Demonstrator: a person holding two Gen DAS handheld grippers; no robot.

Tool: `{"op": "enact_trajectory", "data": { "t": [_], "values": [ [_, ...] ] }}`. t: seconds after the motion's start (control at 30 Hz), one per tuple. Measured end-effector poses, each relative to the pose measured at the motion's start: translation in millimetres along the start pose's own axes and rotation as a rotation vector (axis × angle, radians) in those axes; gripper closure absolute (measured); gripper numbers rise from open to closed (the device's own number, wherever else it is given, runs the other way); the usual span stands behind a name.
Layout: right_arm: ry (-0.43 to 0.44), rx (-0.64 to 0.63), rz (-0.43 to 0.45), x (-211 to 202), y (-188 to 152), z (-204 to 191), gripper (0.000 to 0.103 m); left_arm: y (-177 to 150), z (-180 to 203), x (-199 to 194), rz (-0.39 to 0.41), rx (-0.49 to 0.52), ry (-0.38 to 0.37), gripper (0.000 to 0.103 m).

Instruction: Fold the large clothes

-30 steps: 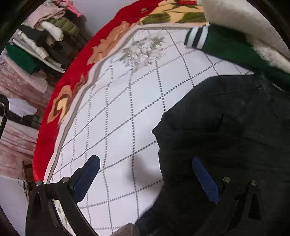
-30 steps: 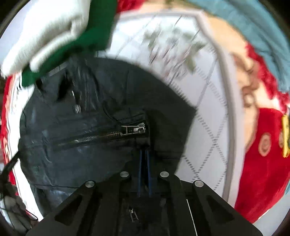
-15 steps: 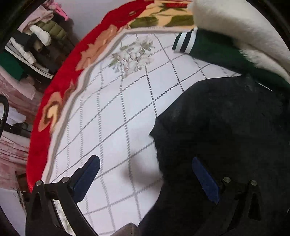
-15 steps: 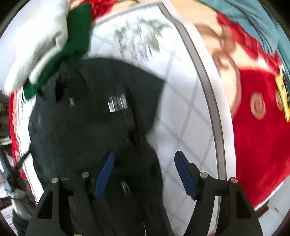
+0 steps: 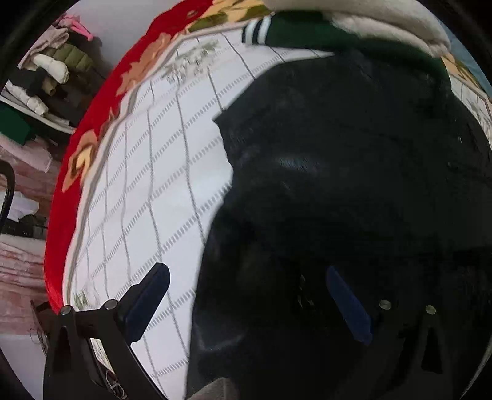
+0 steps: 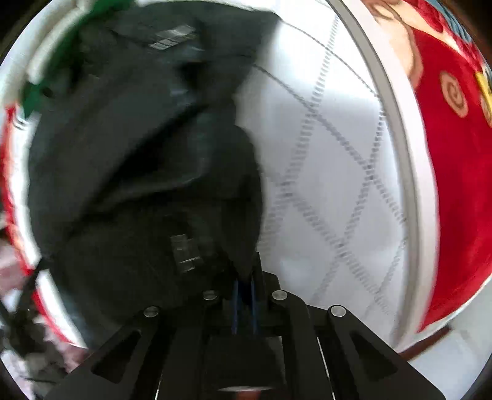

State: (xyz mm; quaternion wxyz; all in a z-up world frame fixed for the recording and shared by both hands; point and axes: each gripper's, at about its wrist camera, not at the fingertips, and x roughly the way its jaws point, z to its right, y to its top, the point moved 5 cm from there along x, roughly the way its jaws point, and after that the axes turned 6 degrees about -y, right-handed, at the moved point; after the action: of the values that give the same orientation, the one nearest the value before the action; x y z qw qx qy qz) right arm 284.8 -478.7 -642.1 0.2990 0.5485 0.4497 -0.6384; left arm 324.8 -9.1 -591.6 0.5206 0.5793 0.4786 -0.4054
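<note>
Black jacket (image 5: pixel 353 172) lies crumpled on the bed (image 5: pixel 172 172), dark matte fabric with a faint sheen, deep folds; a metal zip patch (image 6: pixel 172 38) shows at the top of the right wrist view, blurred. It fills the right half of the left view and the left half of the right view.

Right gripper (image 6: pixel 244 286): fingers have just been closing and now stand pressed together, pinching a fold of the jacket's edge between the blue pads.

Left gripper (image 5: pixel 246 295): fingers spread wide, one blue pad (image 5: pixel 147 295) over the bedspread, the other over the jacket; nothing gripped. Whether the jacket touches the pad, cannot tell.

Bedspread is white, quilted, a dashed grey diamond grid with a pale flower print, then a grey band and a red border (image 5: pixel 92 132) with tan flowers.

At the jacket's far edge, touching it: a green garment (image 5: pixel 304 37) with a white-striped cuff, and a cream fleece (image 5: pixel 384 21) lying on top of that.

Beyond the bed's left side, a shelf with stacked folded clothes (image 5: pixel 52 70).
</note>
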Motion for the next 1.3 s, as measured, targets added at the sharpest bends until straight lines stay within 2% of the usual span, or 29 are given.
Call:
{"op": "enact_trajectory", "data": {
  "t": [0.13, 0.17, 0.2, 0.23, 0.27, 0.33, 0.47, 0.6, 0.67, 0.77, 0.87, 0.93, 1.03, 1.1, 1.3],
  "values": [
    [-0.013, -0.1, -0.031, 3, 5, -11, 0.092, -11, 25, -22, 0.038, 0.025, 0.04, 0.0],
    [-0.015, -0.131, -0.03, -2, 5, -9, 0.083, -14, 34, -29, 0.048, 0.034, 0.059, 0.0],
    [-0.006, -0.16, -0.019, -8, 6, -12, 0.068, -18, 44, -35, 0.054, 0.04, 0.08, 0.0],
    [0.013, -0.199, 0.005, -19, 7, -12, 0.059, -24, 54, -42, 0.055, 0.041, 0.101, 0.0],
    [0.023, -0.233, 0.027, -28, 8, -11, 0.041, -30, 63, -48, 0.053, 0.041, 0.123, 0.0],
    [0.042, -0.303, 0.06, -46, 12, -6, 0.034, -45, 88, -63, 0.049, 0.039, 0.179, 0.0],
    [0.061, -0.377, 0.074, -69, 23, 37, 0.034, -88, 149, -95, 0.04, 0.06, 0.314, 0.0],
    [0.051, -0.391, 0.074, -76, 30, 104, 0.034, -132, 219, -106, -0.03, 0.092, 0.342, 0.0],
    [0.037, -0.357, 0.085, -66, 37, 143, 0.034, -151, 259, -105, -0.054, 0.131, 0.363, 0.0],
    [0.021, -0.322, 0.067, -56, 42, 175, 0.034, -172, 306, -96, -0.055, 0.18, 0.449, 0.0],
    [0.01, -0.284, 0.045, -47, 50, 206, 0.034, -182, 333, -75, -0.085, 0.19, 0.497, 0.0],
    [0.01, -0.265, 0.027, -41, 54, 216, 0.034, -188, 344, -54, -0.129, 0.194, 0.544, 0.0],
    [0.012, -0.245, 0.031, -38, 63, 228, 0.034, -179, 342, -35, -0.118, 0.195, 0.635, 0.0],
    [0.015, -0.255, 0.037, -41, 67, 234, 0.034, -167, 333, -32, -0.087, 0.173, 0.677, 0.0],
    [0.071, -0.25, 0.044, -46, 85, 220, 0.034, -143, 287, -18, -0.096, 0.096, 0.74, 0.0]
  ]
}}
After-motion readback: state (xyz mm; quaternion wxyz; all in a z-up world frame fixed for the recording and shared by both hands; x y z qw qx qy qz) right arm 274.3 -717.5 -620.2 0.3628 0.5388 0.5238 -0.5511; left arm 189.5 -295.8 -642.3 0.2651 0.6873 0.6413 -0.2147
